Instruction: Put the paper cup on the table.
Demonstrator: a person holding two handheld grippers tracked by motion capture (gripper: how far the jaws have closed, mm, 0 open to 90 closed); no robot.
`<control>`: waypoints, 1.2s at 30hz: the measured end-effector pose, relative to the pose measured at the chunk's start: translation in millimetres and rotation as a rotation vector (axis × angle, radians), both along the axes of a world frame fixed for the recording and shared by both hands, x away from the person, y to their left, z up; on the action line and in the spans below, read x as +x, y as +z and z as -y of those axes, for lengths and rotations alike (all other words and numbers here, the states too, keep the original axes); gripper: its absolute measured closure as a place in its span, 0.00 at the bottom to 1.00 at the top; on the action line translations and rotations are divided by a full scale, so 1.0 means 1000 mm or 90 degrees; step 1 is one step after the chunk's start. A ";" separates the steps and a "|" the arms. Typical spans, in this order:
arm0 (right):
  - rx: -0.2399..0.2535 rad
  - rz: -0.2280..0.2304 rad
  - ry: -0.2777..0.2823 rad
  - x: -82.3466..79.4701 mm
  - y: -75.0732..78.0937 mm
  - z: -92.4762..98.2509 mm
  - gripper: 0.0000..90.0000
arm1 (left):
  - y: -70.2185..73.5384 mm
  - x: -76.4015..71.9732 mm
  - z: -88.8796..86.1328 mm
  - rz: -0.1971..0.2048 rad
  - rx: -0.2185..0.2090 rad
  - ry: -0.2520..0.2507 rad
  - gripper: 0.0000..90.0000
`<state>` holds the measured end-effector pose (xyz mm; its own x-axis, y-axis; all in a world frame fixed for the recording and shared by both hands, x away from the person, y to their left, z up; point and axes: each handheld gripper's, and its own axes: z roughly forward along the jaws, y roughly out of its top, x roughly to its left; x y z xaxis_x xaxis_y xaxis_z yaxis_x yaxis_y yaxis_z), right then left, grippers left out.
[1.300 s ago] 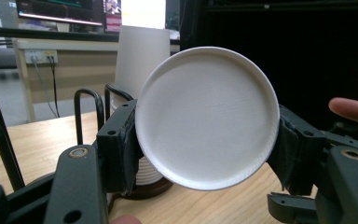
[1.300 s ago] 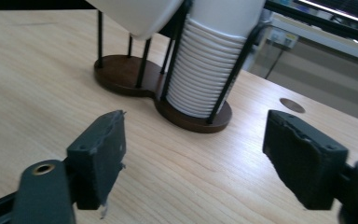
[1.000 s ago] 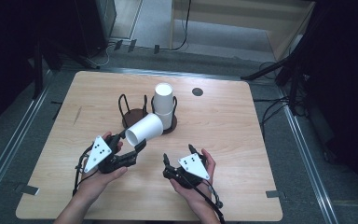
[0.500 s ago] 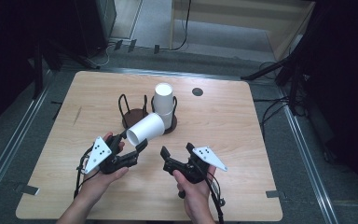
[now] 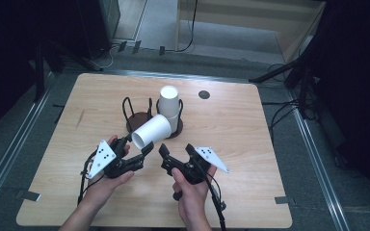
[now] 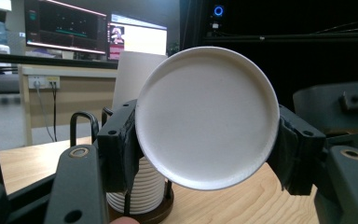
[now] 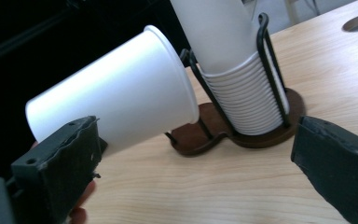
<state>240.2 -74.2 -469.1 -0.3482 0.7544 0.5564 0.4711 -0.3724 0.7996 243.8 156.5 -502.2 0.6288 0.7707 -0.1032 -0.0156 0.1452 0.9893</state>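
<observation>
A white paper cup (image 5: 151,133) lies tilted above the table, its mouth toward the cup holder. My left gripper (image 5: 137,147) is shut on its base end; in the left gripper view the cup's round bottom (image 6: 207,116) sits between both pads. My right gripper (image 5: 177,150) is just right of it, and its jaws have just been opening. They stand wide apart with nothing between them; the held cup (image 7: 116,102) lies beyond. A stack of white cups (image 5: 168,103) stands in the right rack of a dark brown wire holder (image 5: 137,120); the left rack is empty.
The wooden table (image 5: 250,144) carries a small dark round hole (image 5: 204,95) at the back right. Metal rails and cables run along the floor on both sides. Monitors (image 6: 65,28) glow behind the table in the left gripper view.
The right gripper's jaws have spread wide, and that hand has risen a little and turned, its white plate now at the right. The left gripper and cup have stayed put.
</observation>
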 end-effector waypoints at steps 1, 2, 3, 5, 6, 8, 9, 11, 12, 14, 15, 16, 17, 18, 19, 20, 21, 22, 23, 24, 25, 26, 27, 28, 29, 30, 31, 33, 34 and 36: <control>0.009 -0.004 0.001 0.000 0.001 0.000 0.00 | 0.000 0.000 0.000 0.004 0.003 -0.001 0.39; 0.009 -0.004 0.001 0.000 0.001 0.000 0.00 | 0.000 0.000 0.000 0.004 0.003 -0.001 0.39; 0.033 -0.015 0.003 0.001 0.002 -0.002 0.00 | 0.000 -0.001 0.001 0.005 0.001 0.001 0.39; 0.047 -0.025 0.006 0.002 0.002 -0.004 0.00 | 0.000 -0.001 0.001 0.008 0.002 -0.001 0.39; 0.058 -0.031 0.010 0.002 0.001 -0.005 0.00 | 0.000 -0.001 0.002 0.009 0.000 -0.001 0.39; 0.070 -0.038 0.014 0.003 0.002 -0.006 0.00 | 0.000 -0.001 0.001 0.009 0.000 -0.001 0.39; 0.088 -0.044 0.017 0.004 0.002 -0.008 0.00 | 0.000 -0.001 0.002 0.009 0.000 -0.001 0.39; 0.097 -0.046 0.016 0.004 0.002 -0.008 0.00 | 0.000 -0.001 0.002 0.010 -0.002 -0.002 0.39; 0.113 -0.056 0.016 0.006 0.002 -0.010 0.00 | 0.000 -0.001 0.003 0.009 0.003 -0.003 0.39; 0.129 -0.064 0.020 0.007 0.003 -0.011 0.00 | 0.000 -0.001 0.004 0.010 0.001 -0.004 0.39; 0.136 -0.068 0.019 0.007 0.003 -0.011 0.00 | 0.000 -0.002 0.004 0.011 0.004 -0.005 0.39; 0.136 -0.068 0.019 0.007 0.003 -0.011 0.00 | 0.000 -0.002 0.005 0.013 0.003 -0.004 0.39; 0.152 -0.077 0.017 0.008 0.003 -0.012 0.00 | 0.000 -0.002 0.006 0.014 0.006 -0.006 0.39; 0.163 -0.083 0.017 0.009 0.002 -0.012 0.00 | 0.000 -0.002 0.006 0.015 0.004 -0.007 0.39; 0.177 -0.089 0.019 0.011 0.002 -0.012 0.00 | 0.000 -0.002 0.006 0.015 0.004 -0.007 0.39; 0.190 -0.100 0.018 0.012 0.001 -0.012 0.00 | 0.000 -0.003 0.007 0.017 0.003 -0.009 0.39; 0.201 -0.104 0.018 0.013 0.000 -0.012 0.00 | 0.000 -0.003 0.008 0.017 0.004 -0.009 0.39; 0.217 -0.112 0.021 0.014 0.000 -0.012 0.00 | 0.000 -0.003 0.008 0.017 0.004 -0.009 0.39; 0.234 -0.119 0.022 0.015 0.000 -0.012 0.00 | 0.000 -0.003 0.008 0.017 0.010 -0.011 0.39; 0.244 -0.122 0.023 0.015 0.000 -0.011 0.00 | 0.000 -0.003 0.008 0.016 0.009 -0.011 0.39; 0.261 -0.127 0.023 0.016 0.000 -0.012 0.00 | -0.001 -0.003 0.008 0.016 0.010 -0.011 0.39; 0.261 -0.127 0.023 0.016 0.000 -0.012 0.00 | -0.001 -0.003 0.008 0.016 0.010 -0.011 0.39; 0.276 -0.134 0.023 0.017 0.000 -0.012 0.00 | -0.001 -0.003 0.009 0.018 0.009 -0.011 0.39; 0.290 -0.138 0.025 0.018 0.000 -0.011 0.00 | -0.001 -0.003 0.009 0.018 0.009 -0.011 0.39; 0.314 -0.147 0.027 0.019 0.001 -0.011 0.00 | -0.001 -0.003 0.009 0.017 0.009 -0.012 0.39; 0.314 -0.147 0.027 0.019 0.001 -0.011 0.00 | -0.001 -0.003 0.009 0.017 0.009 -0.012 0.39; 0.334 -0.161 0.025 0.021 0.000 -0.011 0.00 | -0.001 -0.003 0.009 0.016 0.012 -0.013 0.39; 0.357 -0.180 0.019 0.023 0.000 -0.010 0.00 | -0.002 -0.003 0.010 0.016 0.012 -0.013 0.39; 0.366 -0.190 0.018 0.024 -0.001 -0.010 0.00 | -0.002 -0.003 0.011 0.018 0.012 -0.013 0.39; 0.377 -0.199 0.018 0.024 -0.001 -0.010 0.00 | -0.002 -0.003 0.011 0.019 0.013 -0.013 0.39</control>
<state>264.5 -63.8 -470.1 -0.1190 0.2835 0.9516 0.6632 -0.6905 0.2887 241.0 145.0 -504.0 0.6476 0.7589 -0.0687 -0.0423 0.1258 0.9912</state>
